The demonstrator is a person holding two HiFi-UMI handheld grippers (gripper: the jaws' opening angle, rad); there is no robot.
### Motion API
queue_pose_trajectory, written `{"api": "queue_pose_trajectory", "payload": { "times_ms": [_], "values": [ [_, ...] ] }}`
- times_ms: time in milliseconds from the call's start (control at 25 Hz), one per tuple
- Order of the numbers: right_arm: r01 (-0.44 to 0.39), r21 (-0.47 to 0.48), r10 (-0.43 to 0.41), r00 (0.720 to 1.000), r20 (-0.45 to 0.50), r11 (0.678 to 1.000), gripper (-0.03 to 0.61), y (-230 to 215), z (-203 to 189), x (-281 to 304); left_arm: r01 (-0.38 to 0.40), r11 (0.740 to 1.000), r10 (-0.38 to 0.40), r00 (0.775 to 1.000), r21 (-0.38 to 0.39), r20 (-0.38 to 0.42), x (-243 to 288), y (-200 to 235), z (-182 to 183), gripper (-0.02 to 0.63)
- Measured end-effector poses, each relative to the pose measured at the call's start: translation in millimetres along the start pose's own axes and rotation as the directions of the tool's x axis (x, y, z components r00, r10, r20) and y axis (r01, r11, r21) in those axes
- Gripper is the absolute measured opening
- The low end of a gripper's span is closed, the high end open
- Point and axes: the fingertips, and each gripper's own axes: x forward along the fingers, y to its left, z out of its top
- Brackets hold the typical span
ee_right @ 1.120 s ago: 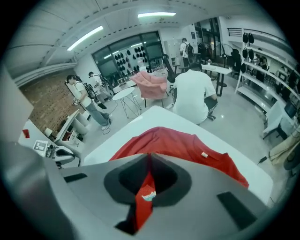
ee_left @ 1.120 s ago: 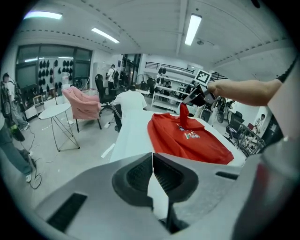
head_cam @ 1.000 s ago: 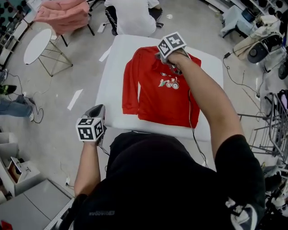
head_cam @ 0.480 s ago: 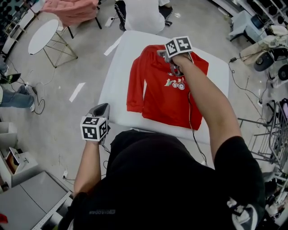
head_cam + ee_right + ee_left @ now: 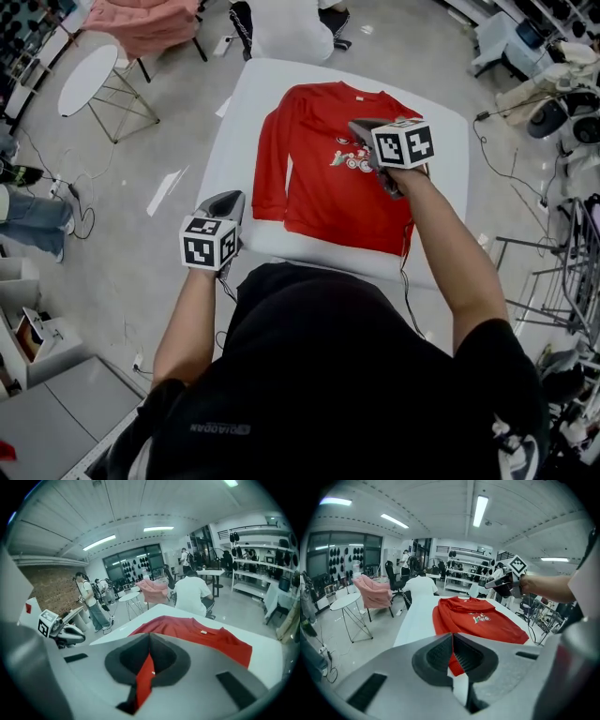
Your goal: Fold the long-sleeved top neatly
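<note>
A red long-sleeved top with a small chest print lies flat, face up, on the white table, collar at the far end. My right gripper hovers above the top's right chest. Its jaws have just closed, and they are shut with nothing between them. In the left gripper view it hangs in the air over the top, with no cloth on the right gripper. My left gripper is shut and empty, beside the table's near left corner, close to the left sleeve's cuff.
A person in white sits at the table's far end. A pink garment on a chair and a round side table stand far left. Cables cross the floor, and a wire rack is at right.
My right gripper has come back from the collar area toward the top's right side and lifted. The left gripper has shifted a little toward the table's corner. The top lies as before.
</note>
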Motion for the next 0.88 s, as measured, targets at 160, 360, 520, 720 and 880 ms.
{"api": "queue_pose_trajectory", "payload": {
  "times_ms": [160,360,520,720,880],
  "values": [
    [0.016,-0.010,-0.015,0.999,0.039,1.000,0.005,14.4,-36.5,-44.7,0.008,0.999,-0.008,1.000,0.046,-0.006,5.2,-23.1,-0.5,0.008],
    [0.060,0.031,-0.062,0.997,0.048,0.998,0.005,29.8,-96.8,-84.1,0.033,0.991,-0.024,0.997,0.131,-0.075,14.2,-55.2,-26.3,0.008],
    [0.071,0.104,-0.073,0.997,0.014,0.992,0.005,40.4,-148.1,-103.3,0.065,0.975,-0.032,0.987,0.212,-0.155,25.9,-77.2,-51.7,0.011],
    [0.101,0.144,-0.098,0.995,-0.022,0.984,0.005,46.9,-191.0,-117.2,0.081,0.967,-0.025,0.973,0.241,-0.228,43.7,-86.2,-76.4,0.084],
    [0.108,0.165,-0.106,0.994,-0.023,0.980,0.005,52.9,-205.9,-123.7,0.066,0.967,-0.004,0.969,0.244,-0.247,59.1,-84.7,-87.9,0.092]
  ]
}}
